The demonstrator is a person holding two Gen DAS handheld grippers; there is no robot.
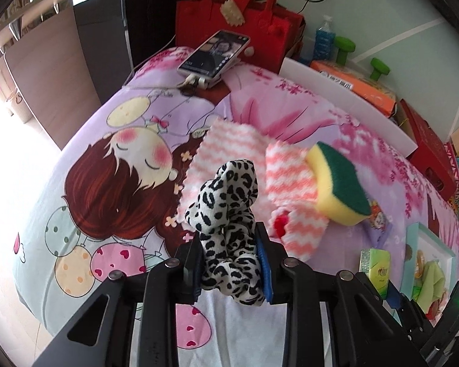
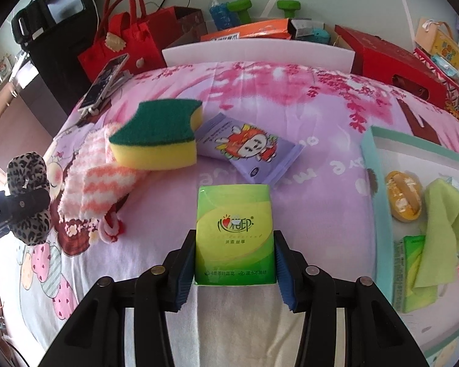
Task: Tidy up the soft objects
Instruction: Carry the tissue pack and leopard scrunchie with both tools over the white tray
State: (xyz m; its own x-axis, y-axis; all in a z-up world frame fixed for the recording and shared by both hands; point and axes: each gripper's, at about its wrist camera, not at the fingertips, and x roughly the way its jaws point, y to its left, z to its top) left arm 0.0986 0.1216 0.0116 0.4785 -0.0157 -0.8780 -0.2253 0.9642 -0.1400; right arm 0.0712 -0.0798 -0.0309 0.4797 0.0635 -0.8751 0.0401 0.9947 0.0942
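My left gripper (image 1: 228,235) is shut on a black-and-white leopard-print cloth (image 1: 226,192), which hangs bunched above the cartoon bedsheet (image 1: 107,183). The right wrist view shows this cloth (image 2: 27,165) at the far left. My right gripper (image 2: 234,238) is shut on a green tissue pack (image 2: 234,214), pads against both its long sides. A yellow sponge with a green scouring face (image 2: 156,134) lies on a pink-and-white striped towel (image 2: 98,183). A purple wipes pack (image 2: 248,150) lies beyond the tissue pack.
A teal box (image 2: 379,214) at the right holds a green cloth (image 2: 443,214), a yellow packet (image 2: 402,195) and another green pack (image 2: 411,269). A phone (image 1: 214,55) leans on a red bag (image 1: 235,24) at the back. A white board (image 2: 257,53) edges the far side.
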